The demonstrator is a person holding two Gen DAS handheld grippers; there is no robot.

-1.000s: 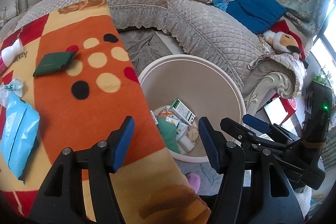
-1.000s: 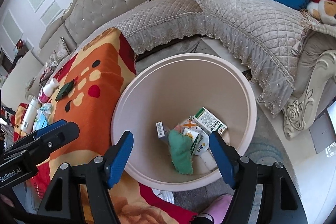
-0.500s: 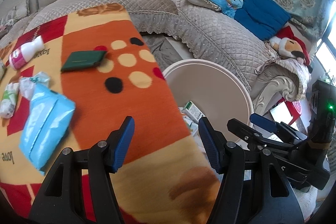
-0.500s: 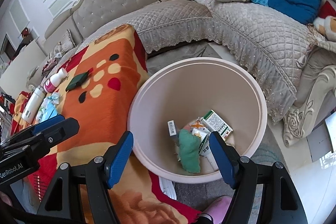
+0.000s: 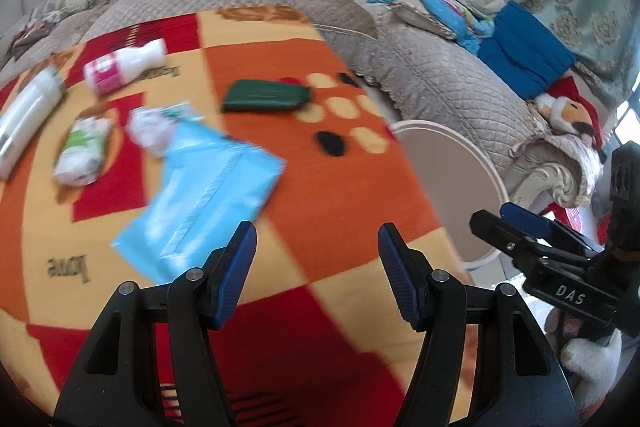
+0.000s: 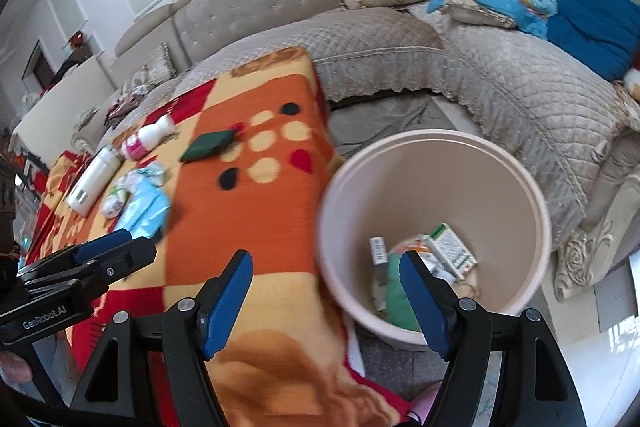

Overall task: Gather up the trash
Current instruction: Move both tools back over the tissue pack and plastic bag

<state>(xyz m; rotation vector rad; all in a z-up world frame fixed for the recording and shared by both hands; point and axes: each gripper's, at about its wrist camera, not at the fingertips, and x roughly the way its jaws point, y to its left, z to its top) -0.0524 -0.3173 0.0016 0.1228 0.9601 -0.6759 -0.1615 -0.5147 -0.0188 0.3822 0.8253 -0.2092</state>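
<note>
In the left wrist view, the left gripper (image 5: 316,271) hangs over an orange, red and yellow blanket (image 5: 340,187) with its blue-padded fingers spread wide and nothing between them. Just beyond the left finger lies a light blue plastic packet (image 5: 208,203), blurred. Farther left sit a crumpled white wrapper (image 5: 150,127), a small green-and-white packet (image 5: 82,151), a white cylinder (image 5: 26,111) and a pink-labelled white bottle (image 5: 124,65) lying on its side. A dark green pouch (image 5: 264,95) rests near the far middle of the blanket. The pale bin (image 5: 452,179) stands just beside the blanket's right edge, with the right gripper (image 5: 532,231) near it at the right. In the right wrist view, the right gripper (image 6: 326,297) is likewise released and empty, held above the bin's (image 6: 332,239) near left rim. Inside the bin lie a green-and-white carton (image 6: 452,253), a barcoded box (image 6: 378,251) and a green cloth (image 6: 398,303). The left gripper (image 6: 92,259) shows at the left edge, beside the blue packet (image 6: 144,211) and near the green pouch (image 6: 208,145).
</note>
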